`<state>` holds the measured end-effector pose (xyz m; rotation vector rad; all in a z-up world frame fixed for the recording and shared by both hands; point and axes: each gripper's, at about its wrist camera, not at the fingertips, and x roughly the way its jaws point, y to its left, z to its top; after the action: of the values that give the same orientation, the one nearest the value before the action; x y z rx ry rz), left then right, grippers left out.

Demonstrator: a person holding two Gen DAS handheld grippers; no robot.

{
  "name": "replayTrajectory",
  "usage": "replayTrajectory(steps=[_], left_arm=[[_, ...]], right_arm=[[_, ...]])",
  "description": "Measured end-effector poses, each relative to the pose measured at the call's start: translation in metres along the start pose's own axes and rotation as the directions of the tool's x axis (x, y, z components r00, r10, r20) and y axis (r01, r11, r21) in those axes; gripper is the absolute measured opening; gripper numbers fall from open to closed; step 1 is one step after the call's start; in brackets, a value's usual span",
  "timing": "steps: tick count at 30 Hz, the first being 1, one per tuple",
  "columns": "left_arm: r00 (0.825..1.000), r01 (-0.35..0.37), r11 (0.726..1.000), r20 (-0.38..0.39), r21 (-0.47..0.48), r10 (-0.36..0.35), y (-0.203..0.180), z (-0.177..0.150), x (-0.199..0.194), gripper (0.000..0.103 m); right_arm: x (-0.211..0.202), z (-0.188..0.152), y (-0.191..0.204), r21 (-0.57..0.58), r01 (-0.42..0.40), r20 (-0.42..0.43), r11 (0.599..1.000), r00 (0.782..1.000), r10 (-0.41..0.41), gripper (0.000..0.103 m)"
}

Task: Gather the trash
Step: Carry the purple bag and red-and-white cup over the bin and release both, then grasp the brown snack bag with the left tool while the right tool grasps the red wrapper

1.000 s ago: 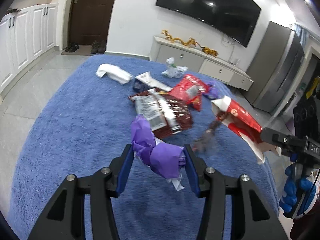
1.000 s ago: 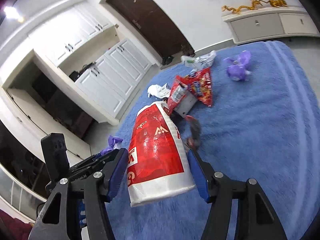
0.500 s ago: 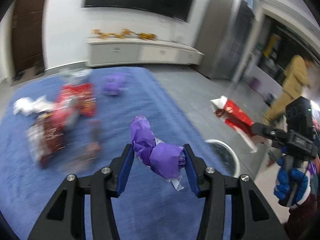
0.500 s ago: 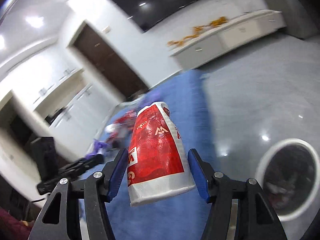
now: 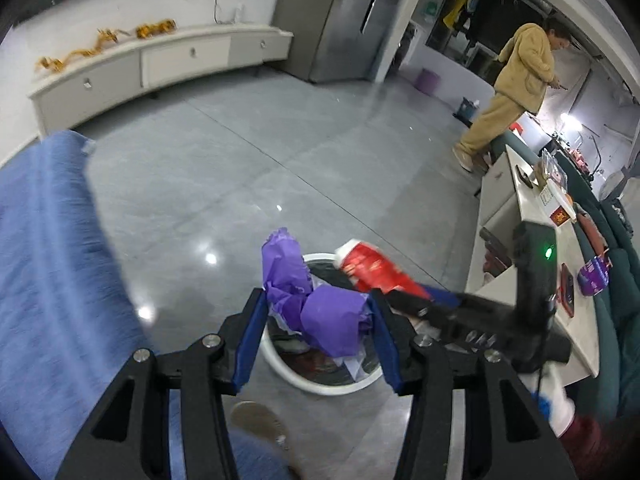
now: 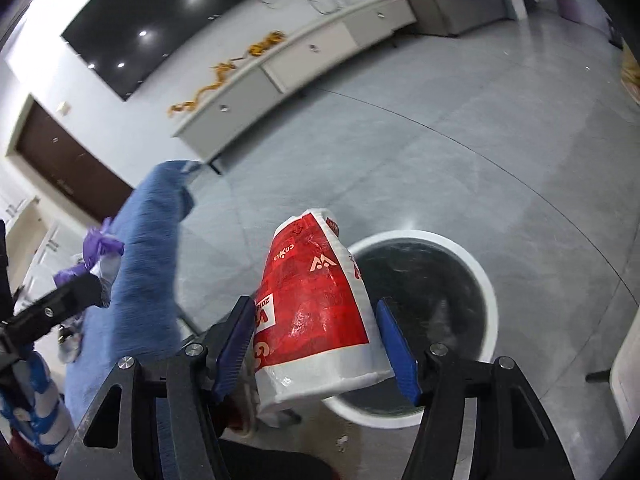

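Observation:
My left gripper [image 5: 316,336] is shut on a crumpled purple wrapper [image 5: 316,304] and holds it over the near rim of a round white trash bin [image 5: 288,372] on the grey floor. My right gripper [image 6: 316,344] is shut on a red and white snack bag [image 6: 312,304], held above the left rim of the same bin [image 6: 488,300]. In the left wrist view the red bag [image 5: 372,272] and the right gripper's black body sit just right of the purple wrapper. In the right wrist view the purple wrapper [image 6: 100,248] shows at far left.
A blue rug [image 5: 52,272] lies left of the bin; it also shows in the right wrist view [image 6: 148,264]. A white low table [image 5: 536,280] with small items stands at right. A person in tan clothes [image 5: 516,80] stands far back. A long white cabinet [image 5: 160,60] lines the wall.
Both grippers have swung right, away from the trash on the blue rug, and now hold their wrapper and bag over the white bin. Both grips are unchanged.

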<state>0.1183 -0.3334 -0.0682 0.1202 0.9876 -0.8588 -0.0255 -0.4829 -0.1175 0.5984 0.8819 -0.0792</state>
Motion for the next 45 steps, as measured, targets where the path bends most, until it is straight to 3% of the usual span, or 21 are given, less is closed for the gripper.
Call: replayTrajectory(steps=[5, 11, 17, 25, 31, 35, 41, 45], left_arm=[[0.998, 0.03, 0.999, -0.061, -0.042, -0.032, -0.008, 0.023, 0.044, 0.055], [0.995, 0.061, 0.996, -0.075, -0.064, -0.066, -0.011, 0.031, 0.056, 0.062], [0.998, 0.057, 0.996, 0.002, -0.064, -0.057, -0.003, 0.026, 0.029, 0.062], [0.989, -0.036, 0.998, 0.138, -0.058, 0.044, 0.015, 0.014, -0.05, 0.062], [0.956, -0.159, 0.98, 0.226, -0.122, 0.184, 0.052, -0.014, -0.119, 0.062], [0.929, -0.219, 0.958, 0.261, -0.187, 0.263, 0.088, -0.043, -0.162, 0.063], [0.881, -0.287, 0.904, 0.283, -0.317, 0.379, 0.151, -0.096, -0.223, 0.074], [0.844, -0.34, 0.839, 0.256, -0.424, 0.471, 0.202, -0.129, -0.254, 0.081]], right_arm=[[0.02, 0.004, -0.02, 0.018, 0.083, -0.024, 0.996, 0.996, -0.083, 0.064], [0.024, 0.002, -0.024, -0.002, 0.158, -0.024, 0.987, 0.987, -0.158, 0.086], [0.002, 0.004, -0.014, -0.014, 0.193, 0.049, 0.981, 0.98, -0.192, 0.102], [-0.065, 0.009, 0.034, -0.061, 0.157, 0.275, 0.986, 0.952, -0.135, 0.103], [-0.1, 0.009, 0.09, -0.158, 0.045, 0.35, 0.986, 0.937, 0.014, 0.103], [-0.1, 0.007, 0.139, -0.251, -0.03, 0.287, 0.967, 0.952, 0.104, 0.103], [-0.082, -0.003, 0.202, -0.358, -0.113, 0.198, 0.927, 0.961, 0.194, 0.103], [-0.059, -0.015, 0.249, -0.428, -0.171, 0.114, 0.887, 0.964, 0.241, 0.103]])
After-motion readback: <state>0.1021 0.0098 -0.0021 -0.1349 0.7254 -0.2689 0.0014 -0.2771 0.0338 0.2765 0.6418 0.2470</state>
